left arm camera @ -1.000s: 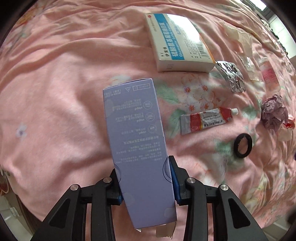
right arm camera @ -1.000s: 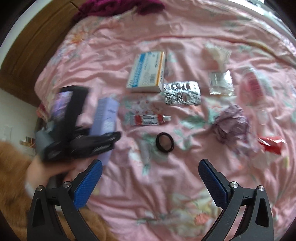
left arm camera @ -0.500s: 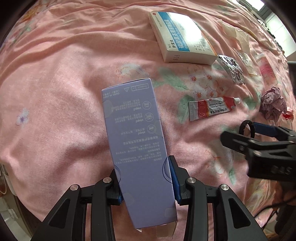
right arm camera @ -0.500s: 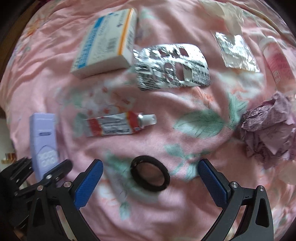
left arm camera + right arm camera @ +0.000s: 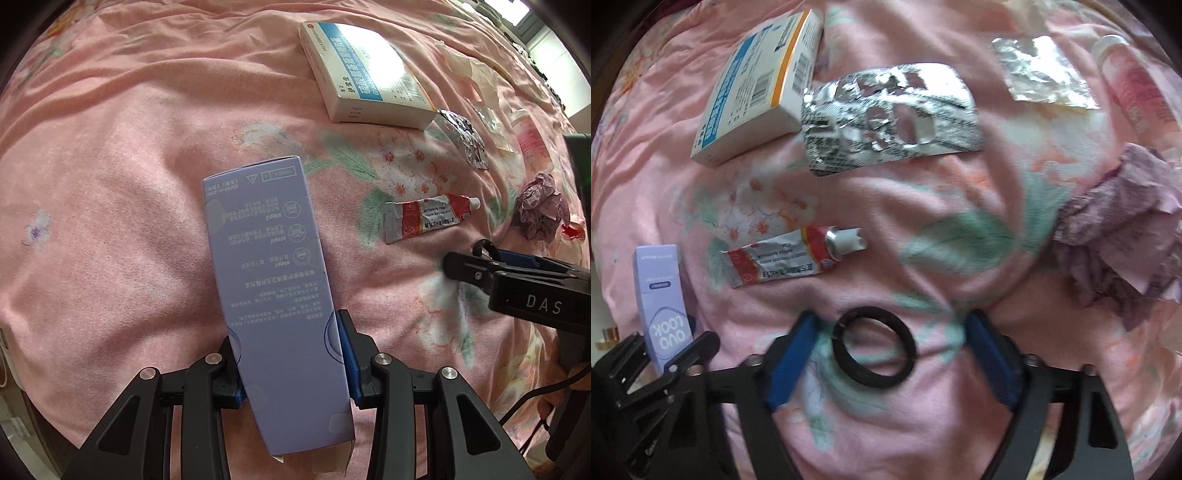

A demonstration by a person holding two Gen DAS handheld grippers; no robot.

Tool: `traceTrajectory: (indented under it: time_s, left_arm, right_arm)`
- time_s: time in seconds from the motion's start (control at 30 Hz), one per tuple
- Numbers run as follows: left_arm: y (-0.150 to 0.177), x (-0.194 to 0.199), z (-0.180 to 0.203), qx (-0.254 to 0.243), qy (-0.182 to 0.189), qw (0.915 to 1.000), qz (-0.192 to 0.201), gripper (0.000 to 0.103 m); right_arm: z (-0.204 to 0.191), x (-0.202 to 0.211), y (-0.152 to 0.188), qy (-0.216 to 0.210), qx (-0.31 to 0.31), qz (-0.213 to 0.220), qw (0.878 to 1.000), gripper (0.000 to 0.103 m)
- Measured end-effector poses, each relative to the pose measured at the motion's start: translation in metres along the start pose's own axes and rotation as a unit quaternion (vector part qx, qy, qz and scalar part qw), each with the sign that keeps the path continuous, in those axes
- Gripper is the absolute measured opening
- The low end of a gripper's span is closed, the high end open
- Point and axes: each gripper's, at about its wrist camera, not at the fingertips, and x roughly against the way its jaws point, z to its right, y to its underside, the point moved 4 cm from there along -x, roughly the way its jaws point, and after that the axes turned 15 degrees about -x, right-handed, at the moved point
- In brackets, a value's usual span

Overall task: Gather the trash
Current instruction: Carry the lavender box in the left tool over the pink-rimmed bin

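Soft daylight fills both views, evenly bright. In the left wrist view it enters from a window strip [image 5: 526,16] at the top right and puts white glare on the glossy white-and-blue cardboard box [image 5: 364,74]. The right wrist view is motion-blurred, most around the black rubber ring [image 5: 874,346]. Fisheye bending curves the pink floral bedspread [image 5: 110,155], with dark vignetted corners.

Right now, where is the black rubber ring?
In the right wrist view, the black rubber ring lies on the pink bedspread between the closing right gripper, below the ointment tube.
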Motion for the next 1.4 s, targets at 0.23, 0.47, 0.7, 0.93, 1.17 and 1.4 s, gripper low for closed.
traceTrajectory:
  time_s: [0.23,0.47,0.7,0.93,1.17,1.4]
  left_arm:
    - [0.002,0.000,0.001,0.001,-0.002,1.0000,0.004,0.041]
    - [0.006,0.001,-0.005,0.012,0.008,0.9999,0.007,0.041]
    - [0.015,0.014,-0.017,0.037,0.039,0.9976,0.043,0.040]
    - [0.037,0.044,-0.035,0.074,0.044,0.9924,0.088,0.040]
    - [0.094,0.078,-0.060,0.163,0.017,0.9789,0.122,0.040]
    - [0.187,0.103,-0.098,0.257,-0.044,0.9585,0.116,0.040]
  right_arm:
    - [0.009,0.013,-0.001,-0.025,-0.004,0.006,1.000,0.041]
    - [0.004,0.032,-0.006,-0.016,0.022,0.014,1.000,0.016]
    - [0.004,0.068,0.003,-0.047,0.025,0.027,0.998,0.013]
    - [-0.016,0.091,0.029,-0.080,0.058,0.030,0.995,0.013]
    - [-0.068,0.106,0.078,-0.108,0.146,0.022,0.983,0.013]
    - [-0.119,0.119,0.142,-0.137,0.238,-0.003,0.962,0.013]
